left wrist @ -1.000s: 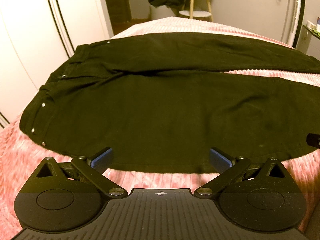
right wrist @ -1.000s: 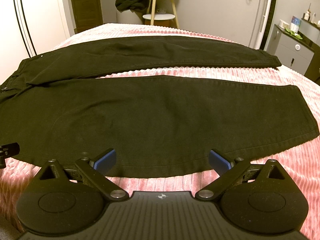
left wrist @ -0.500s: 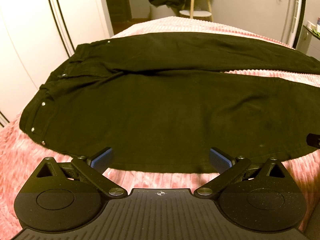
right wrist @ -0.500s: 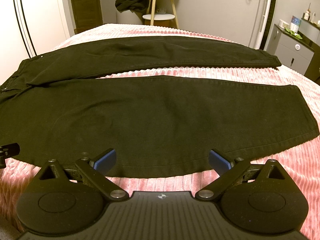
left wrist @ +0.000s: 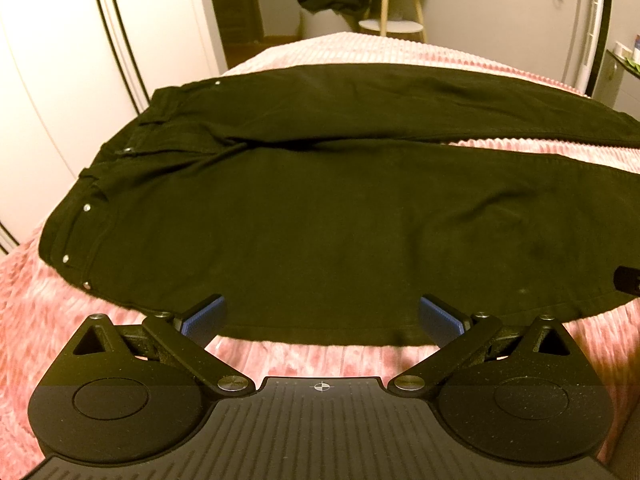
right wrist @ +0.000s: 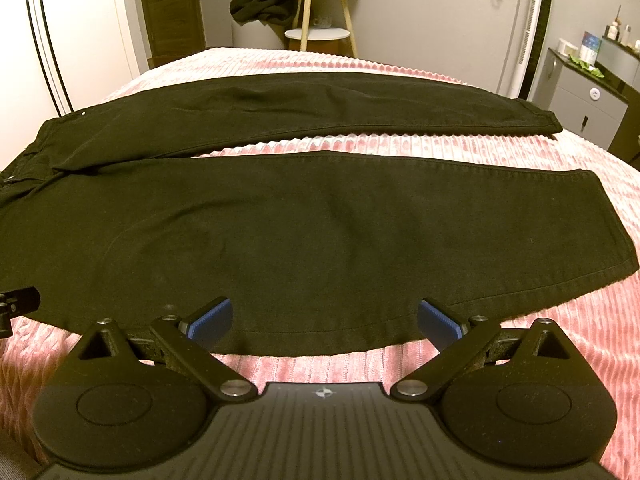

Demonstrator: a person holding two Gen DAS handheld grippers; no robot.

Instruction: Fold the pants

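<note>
Black pants [left wrist: 320, 208] [right wrist: 304, 232] lie flat on a pink bedspread [left wrist: 304, 354], waistband to the left, both legs stretched to the right with a strip of bedspread between them. My left gripper [left wrist: 320, 316] hovers open over the near edge of the nearer leg, close to the hip and its rivets. My right gripper [right wrist: 324, 318] is open over the same near edge, further along toward the hem [right wrist: 608, 232]. Neither holds anything. Each gripper's tip shows at the edge of the other's view.
White wardrobe doors [left wrist: 60, 80] stand close on the left of the bed. Beyond the bed's far end is a small white table with wooden legs [right wrist: 320, 34] and a dark garment [right wrist: 264, 0] heaped beside it. A grey cabinet [right wrist: 588, 100] sits at the right.
</note>
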